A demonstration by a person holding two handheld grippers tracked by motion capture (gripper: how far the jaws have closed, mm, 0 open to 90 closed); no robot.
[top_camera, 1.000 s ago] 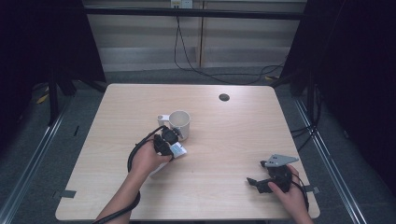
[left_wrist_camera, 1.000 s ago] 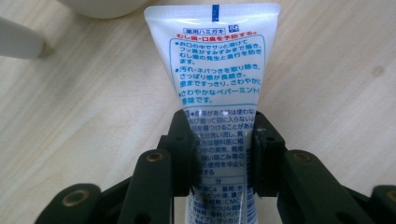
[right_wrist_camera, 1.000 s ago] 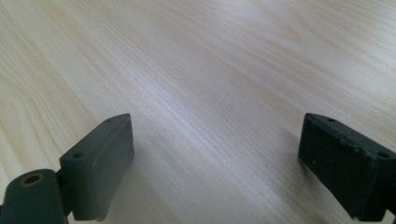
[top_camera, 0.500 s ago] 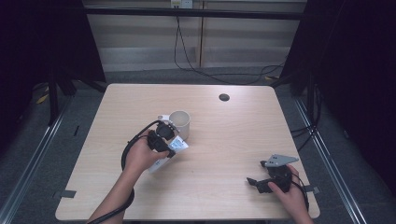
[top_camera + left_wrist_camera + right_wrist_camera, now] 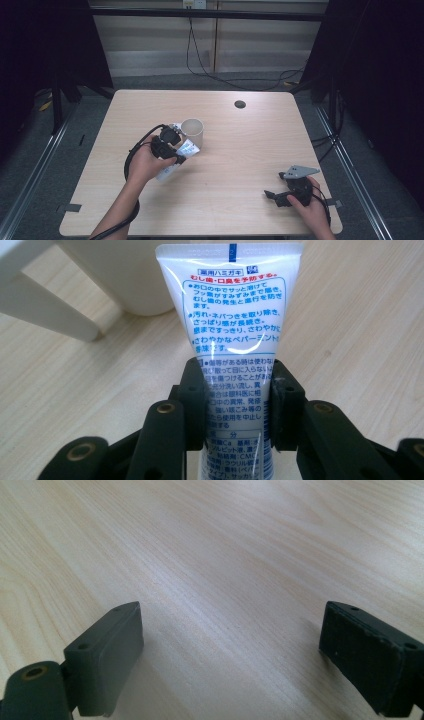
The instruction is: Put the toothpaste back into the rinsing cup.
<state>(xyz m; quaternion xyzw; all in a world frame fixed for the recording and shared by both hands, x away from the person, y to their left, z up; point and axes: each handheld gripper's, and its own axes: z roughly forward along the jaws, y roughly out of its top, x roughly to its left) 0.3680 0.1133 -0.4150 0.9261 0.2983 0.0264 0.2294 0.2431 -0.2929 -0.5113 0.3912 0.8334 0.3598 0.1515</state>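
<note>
A white toothpaste tube point(image 5: 235, 305) with blue and red print sits between the jaws of my left gripper point(image 5: 239, 385), which is shut on its lower half. Seen from above, the left gripper point(image 5: 176, 152) holds the tube point(image 5: 188, 148) slanted just in front of a white cup point(image 5: 192, 131), with the tube's flat end toward the cup. In the left gripper view the cup point(image 5: 125, 275) stands right behind the tube, and a white bar juts from its side. My right gripper point(image 5: 274, 195) rests near the table's front right corner. It point(image 5: 230, 645) is open, its jaws wide apart over bare wood.
The light wooden table point(image 5: 250, 145) has a small black round spot point(image 5: 240, 104) near its far edge. Black cables hang behind the table along the wall. Dark frame rails run along both sides of the table.
My left gripper has risen with the tube and shifted a little to the left, still beside the cup. The right gripper has stayed where it was.
</note>
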